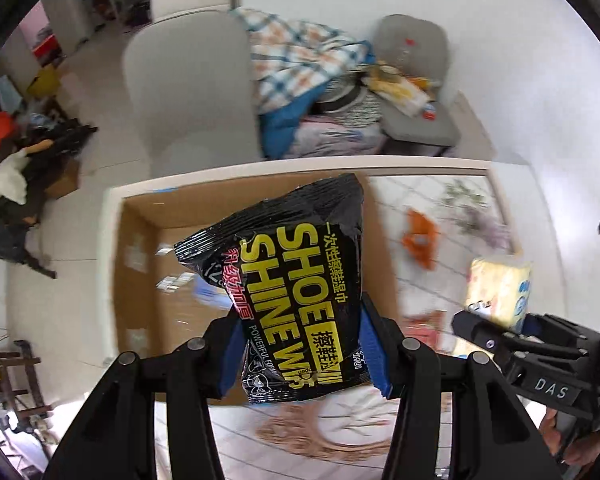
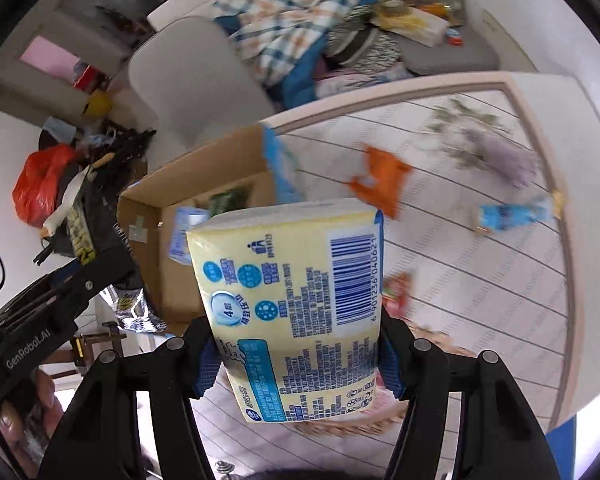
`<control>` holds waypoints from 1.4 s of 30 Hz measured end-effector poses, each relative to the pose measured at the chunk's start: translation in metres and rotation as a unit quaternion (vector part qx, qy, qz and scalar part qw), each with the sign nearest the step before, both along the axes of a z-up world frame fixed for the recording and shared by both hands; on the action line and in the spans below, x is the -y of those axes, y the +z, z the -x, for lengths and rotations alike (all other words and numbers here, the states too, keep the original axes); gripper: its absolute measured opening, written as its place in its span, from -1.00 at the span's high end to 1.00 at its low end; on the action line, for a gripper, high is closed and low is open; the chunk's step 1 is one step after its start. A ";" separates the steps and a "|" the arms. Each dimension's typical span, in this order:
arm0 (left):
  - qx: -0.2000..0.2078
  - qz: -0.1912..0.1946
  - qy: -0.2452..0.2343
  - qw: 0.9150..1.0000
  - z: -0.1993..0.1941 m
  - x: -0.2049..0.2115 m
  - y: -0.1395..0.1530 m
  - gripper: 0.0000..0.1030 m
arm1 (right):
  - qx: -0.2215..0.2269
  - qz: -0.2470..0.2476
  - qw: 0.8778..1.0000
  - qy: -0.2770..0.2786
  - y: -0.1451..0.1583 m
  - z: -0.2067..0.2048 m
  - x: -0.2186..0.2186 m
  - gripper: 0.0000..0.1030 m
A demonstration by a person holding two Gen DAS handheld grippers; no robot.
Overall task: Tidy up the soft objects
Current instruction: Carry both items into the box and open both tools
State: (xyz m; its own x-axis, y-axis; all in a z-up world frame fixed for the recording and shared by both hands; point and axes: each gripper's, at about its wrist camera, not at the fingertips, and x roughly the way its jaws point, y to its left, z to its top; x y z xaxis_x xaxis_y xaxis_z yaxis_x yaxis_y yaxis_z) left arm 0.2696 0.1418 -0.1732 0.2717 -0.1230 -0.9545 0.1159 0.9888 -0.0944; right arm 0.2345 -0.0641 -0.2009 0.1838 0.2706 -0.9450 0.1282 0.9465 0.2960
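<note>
We see the left gripper (image 1: pixel 306 350) clamped on a black pack of shoe shine wipes (image 1: pixel 290 284), its blue pads (image 1: pixel 232 354) pressing the pack's lower half from both sides so that the pack stands up between the fingers, held above the open cardboard box (image 1: pixel 140 272) at the table's left end. The right gripper (image 2: pixel 296 360) grips a pale yellow tissue pack (image 2: pixel 296 308) in the same way (barcode side toward the camera), held over the table just right of the box. From the left wrist view we find that tissue pack (image 1: pixel 500 294) off to the right, near but apart from the wipes. The box already holds a few items, blurred, among them something pale blue (image 2: pixel 180 236). On the patterned tablecloth (image 2: pixel 480 280) lie an orange packet (image 2: pixel 380 180), a blue packet (image 2: pixel 508 216) farther right, and a red one (image 2: pixel 398 292) partly hidden behind the tissues. Beyond the table stand a pale chair (image 1: pixel 192 84) and a heap of checked bedding (image 1: pixel 300 56).
</note>
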 end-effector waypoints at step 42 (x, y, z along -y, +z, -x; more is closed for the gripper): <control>-0.205 -0.062 0.016 0.977 -0.113 -0.096 -0.173 -0.22 | -0.075 0.114 0.989 0.051 -0.149 -0.130 -0.133 -0.79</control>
